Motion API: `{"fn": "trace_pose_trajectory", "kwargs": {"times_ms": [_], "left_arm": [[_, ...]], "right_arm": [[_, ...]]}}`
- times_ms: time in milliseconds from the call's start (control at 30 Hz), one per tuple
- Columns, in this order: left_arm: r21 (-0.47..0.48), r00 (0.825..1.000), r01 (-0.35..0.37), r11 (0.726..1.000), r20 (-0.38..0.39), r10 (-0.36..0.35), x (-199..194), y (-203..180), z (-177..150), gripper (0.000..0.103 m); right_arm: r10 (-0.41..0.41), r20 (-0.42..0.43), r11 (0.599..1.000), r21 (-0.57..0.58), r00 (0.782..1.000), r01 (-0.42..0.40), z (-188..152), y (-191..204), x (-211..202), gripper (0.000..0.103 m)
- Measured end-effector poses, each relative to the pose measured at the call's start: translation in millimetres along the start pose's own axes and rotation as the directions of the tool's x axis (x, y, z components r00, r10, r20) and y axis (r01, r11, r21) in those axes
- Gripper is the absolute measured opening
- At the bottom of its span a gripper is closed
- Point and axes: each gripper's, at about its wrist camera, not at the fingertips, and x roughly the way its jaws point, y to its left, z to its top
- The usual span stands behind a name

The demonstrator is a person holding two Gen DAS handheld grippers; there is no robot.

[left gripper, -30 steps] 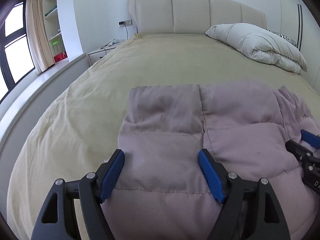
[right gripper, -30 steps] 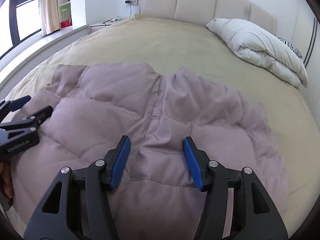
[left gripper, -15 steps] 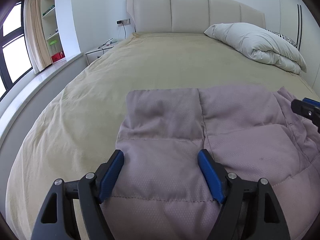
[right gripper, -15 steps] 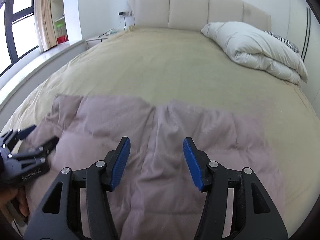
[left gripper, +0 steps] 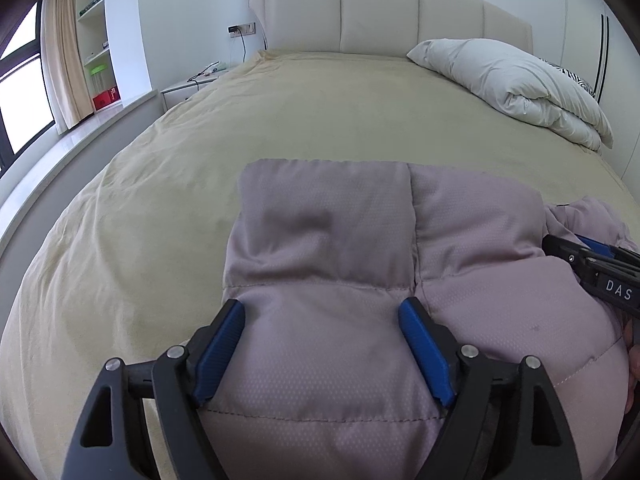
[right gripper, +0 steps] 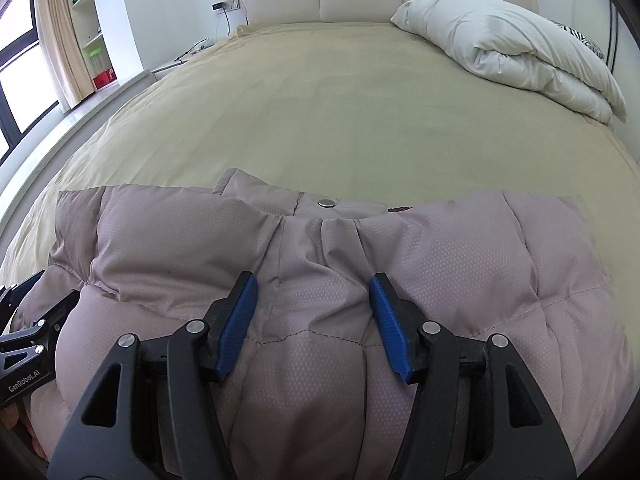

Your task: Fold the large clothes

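Observation:
A mauve quilted puffer jacket (left gripper: 332, 248) lies folded on the near part of the beige bed (left gripper: 320, 104); it also shows in the right wrist view (right gripper: 400, 248), with a metal snap (right gripper: 326, 202) at its far edge. My left gripper (left gripper: 322, 352) is open, its blue-padded fingers astride the jacket's near bulge, holding nothing. My right gripper (right gripper: 314, 324) is open over the jacket's middle, also empty. Each gripper shows at the other view's edge: the right one (left gripper: 592, 264), the left one (right gripper: 28, 320).
A folded white duvet (left gripper: 516, 84) lies at the bed's far right, by the padded headboard (left gripper: 380, 16). A nightstand (left gripper: 188, 86), shelves and a window ledge (left gripper: 60, 148) run along the left. The beige bed cover stretches beyond the jacket.
The jacket's far part has been folded toward me, so the snap edge now shows. Both grippers stayed open and hover low over the jacket; the right one has come closer again.

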Motion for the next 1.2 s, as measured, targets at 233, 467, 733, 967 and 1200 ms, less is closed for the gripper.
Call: {"fn": "trace_pose_trajectory", "kwargs": {"times_ms": [233,467,733,967,1200], "left_arm": [[-0.025,0.999,0.032,0.999,-0.005,-0.032,-22.2,8.9,0.5,0.082],[0.048,0.998,0.010,0.999,0.065,-0.013,-60.9,-1.8,-22.3,0.082],[0.009,0.997,0.057,0.998,0.060,-0.057,-96.2,18.5,-22.1,0.082],[-0.080,0.996,0.076,0.994,0.051,-0.072,-140.9,87.5,-62.0,0.091],[-0.264,0.949,0.291,0.920,-0.047,-0.313,-116.2,116.0,-85.5,0.092]], "right_arm": [[0.003,0.004,1.000,0.002,1.000,-0.003,-12.5,1.6,-15.7,0.057],[-0.032,0.158,0.999,-0.023,0.987,0.036,-59.7,-16.6,-103.9,0.081],[-0.076,0.064,0.994,-0.071,0.995,0.080,-75.8,-21.0,-94.3,0.086],[0.020,0.200,1.000,0.011,0.980,-0.023,-101.8,-68.3,-174.3,0.086],[0.046,0.178,0.988,0.140,0.983,-0.072,-141.5,-154.3,-209.0,0.086]]}}
